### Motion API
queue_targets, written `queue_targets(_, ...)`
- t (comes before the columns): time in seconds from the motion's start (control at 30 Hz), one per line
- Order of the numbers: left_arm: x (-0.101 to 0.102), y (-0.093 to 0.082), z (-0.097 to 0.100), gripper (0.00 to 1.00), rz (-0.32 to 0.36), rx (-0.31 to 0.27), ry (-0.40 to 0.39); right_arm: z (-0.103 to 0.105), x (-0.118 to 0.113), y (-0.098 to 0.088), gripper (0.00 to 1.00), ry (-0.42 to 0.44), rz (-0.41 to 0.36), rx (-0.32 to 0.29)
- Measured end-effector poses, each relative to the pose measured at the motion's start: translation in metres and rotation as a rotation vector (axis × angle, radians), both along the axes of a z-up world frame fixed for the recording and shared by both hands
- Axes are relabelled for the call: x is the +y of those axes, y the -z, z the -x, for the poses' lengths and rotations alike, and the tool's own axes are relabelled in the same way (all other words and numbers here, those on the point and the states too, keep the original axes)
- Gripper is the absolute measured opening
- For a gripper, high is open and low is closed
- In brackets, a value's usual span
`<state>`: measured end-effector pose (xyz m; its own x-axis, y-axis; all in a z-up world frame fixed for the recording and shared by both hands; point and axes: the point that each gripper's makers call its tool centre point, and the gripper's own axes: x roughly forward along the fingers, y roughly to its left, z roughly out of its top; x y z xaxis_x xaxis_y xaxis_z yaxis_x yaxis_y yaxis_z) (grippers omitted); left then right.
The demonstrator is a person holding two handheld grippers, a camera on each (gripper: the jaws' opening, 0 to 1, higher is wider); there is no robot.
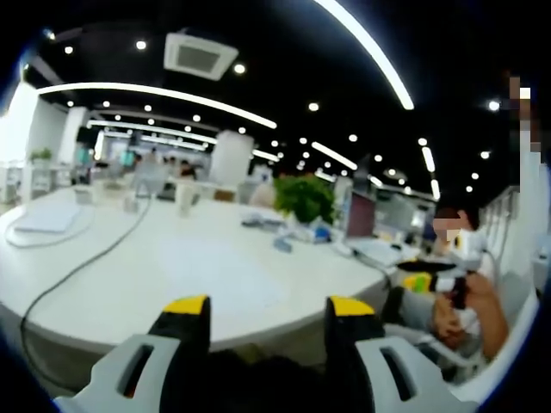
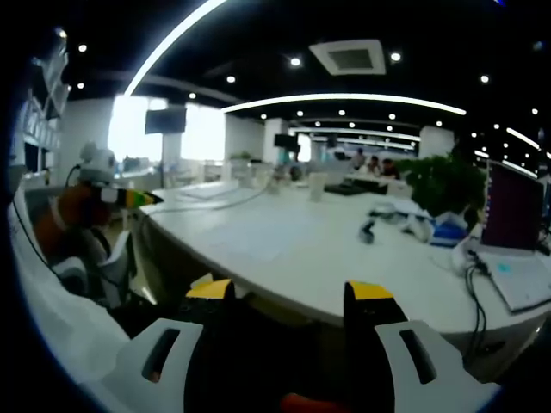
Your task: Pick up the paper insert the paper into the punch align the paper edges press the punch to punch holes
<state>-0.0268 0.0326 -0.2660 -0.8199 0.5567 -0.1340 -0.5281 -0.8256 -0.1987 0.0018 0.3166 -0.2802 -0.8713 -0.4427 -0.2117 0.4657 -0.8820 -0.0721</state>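
A white sheet of paper (image 1: pixel 215 274) lies flat on the big white table (image 1: pixel 103 292), just beyond my left gripper (image 1: pixel 269 308). That gripper is open, its yellow-tipped jaws held off the table's near edge with nothing between them. In the right gripper view the same pale sheet (image 2: pixel 269 232) lies on the table (image 2: pixel 405 275) ahead of my right gripper (image 2: pixel 290 294), which is also open and empty, below the table's rim. A small dark-blue object (image 1: pixel 282 244) sits past the paper; it is too small to tell whether it is the punch.
A green plant (image 1: pixel 303 198), a laptop (image 1: pixel 362 219) and cables (image 1: pixel 77 271) stand on the table. A seated person (image 1: pixel 456 284) at the right holds a yellow-tipped tool. A chair and an orange figure (image 2: pixel 73 215) are at the table's left end.
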Motion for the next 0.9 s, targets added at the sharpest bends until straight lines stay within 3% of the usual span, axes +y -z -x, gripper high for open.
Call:
queue_targets(0.2,0.000,0.000,0.009,0.54,-0.007,-0.006,-0.037,0.009,-0.003,0.004,0.53,-0.011,0.005,0.005)
queue_targets(0.9,0.024,0.005,0.032,0.54,0.036,-0.025,-0.048,0.032,-0.004,0.014,0.53,-0.017,0.030,0.013)
